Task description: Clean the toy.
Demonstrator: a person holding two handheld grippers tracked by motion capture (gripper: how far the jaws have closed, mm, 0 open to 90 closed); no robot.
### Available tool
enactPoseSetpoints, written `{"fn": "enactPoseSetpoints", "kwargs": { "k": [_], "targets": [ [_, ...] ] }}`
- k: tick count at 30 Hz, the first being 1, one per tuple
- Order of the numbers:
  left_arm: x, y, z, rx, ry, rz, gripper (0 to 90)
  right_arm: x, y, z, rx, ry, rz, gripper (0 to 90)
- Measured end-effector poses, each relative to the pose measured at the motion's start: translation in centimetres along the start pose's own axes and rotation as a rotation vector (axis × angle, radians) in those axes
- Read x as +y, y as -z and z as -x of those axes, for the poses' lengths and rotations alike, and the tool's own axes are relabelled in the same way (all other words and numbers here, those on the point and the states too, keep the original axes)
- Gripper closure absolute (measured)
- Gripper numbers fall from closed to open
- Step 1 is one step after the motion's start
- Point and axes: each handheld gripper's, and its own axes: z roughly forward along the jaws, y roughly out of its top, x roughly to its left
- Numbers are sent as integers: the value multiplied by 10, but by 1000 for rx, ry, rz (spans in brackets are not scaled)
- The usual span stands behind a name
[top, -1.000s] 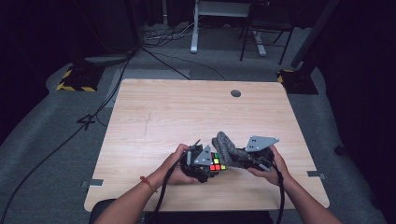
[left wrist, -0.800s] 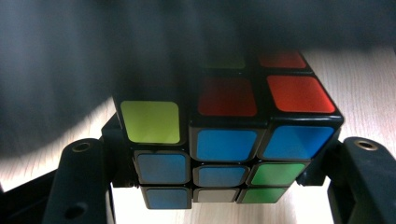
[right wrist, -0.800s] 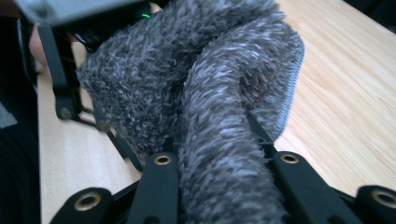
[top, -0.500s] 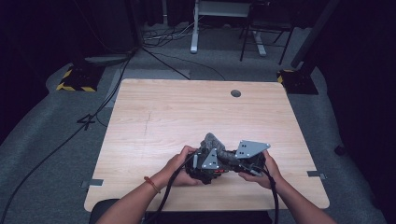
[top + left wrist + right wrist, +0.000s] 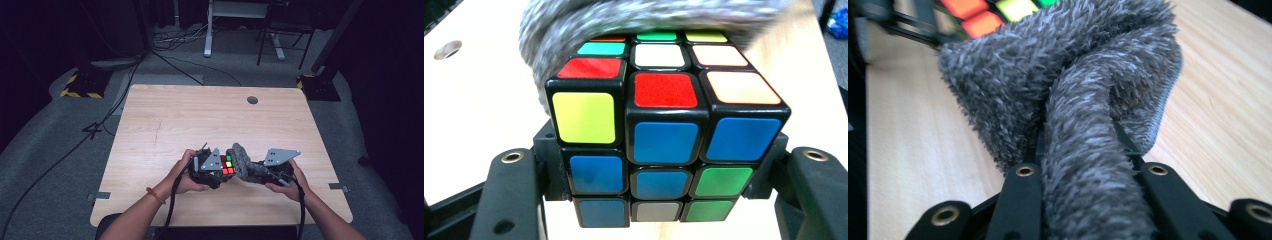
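Clamping the cube [image 5: 664, 135], left gripper [image 5: 212, 172]; right gripper [image 5: 260, 172] pinches grey cloth [image 5: 1083, 100] against it.

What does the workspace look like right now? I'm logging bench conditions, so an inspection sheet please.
Surface: wooden table, round grommet hole near far edge.
Job's things: puzzle cube, scrambled; grey fuzzy cloth lies against its top.
Clutter: nothing seen.
Grippers: left gripper shut on the cube's sides; right gripper shut on the bunched cloth.
Cables: one black cable trails from each gripper toward the person; more on the floor behind.
Surroundings: dark room, grey floor, hazard-striped base, desk legs beyond.
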Motion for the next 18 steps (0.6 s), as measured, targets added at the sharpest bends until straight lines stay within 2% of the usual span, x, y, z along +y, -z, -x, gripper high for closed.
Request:
{"fn": "enactPoseSetpoints", "kwargs": {
  "k": [3, 7, 9, 12, 13, 14, 18],
  "targets": [
    [-1, -3, 1, 9, -3, -26, 336, 5, 3, -8, -1, 30, 19, 736],
    [3, -11, 7, 14, -27, -57, 336, 12, 8, -12, 19, 35, 62, 736],
    [6, -16, 11, 22, -48, -82, 336, 16, 7, -15, 29, 41, 70, 735],
    [8, -25, 15, 2, -60, -101, 336, 19, 3, -20, 43, 50, 79, 733],
    [10, -27, 18, 10, -74, -112, 336, 20, 1, -21, 49, 52, 82, 733],
    [10, -28, 20, 15, -84, -119, 336, 22, -1, -22, 45, 59, 79, 731],
    [8, -26, 17, 22, -73, -124, 337, 24, -7, -22, 16, 93, 72, 731]
  ]
}}
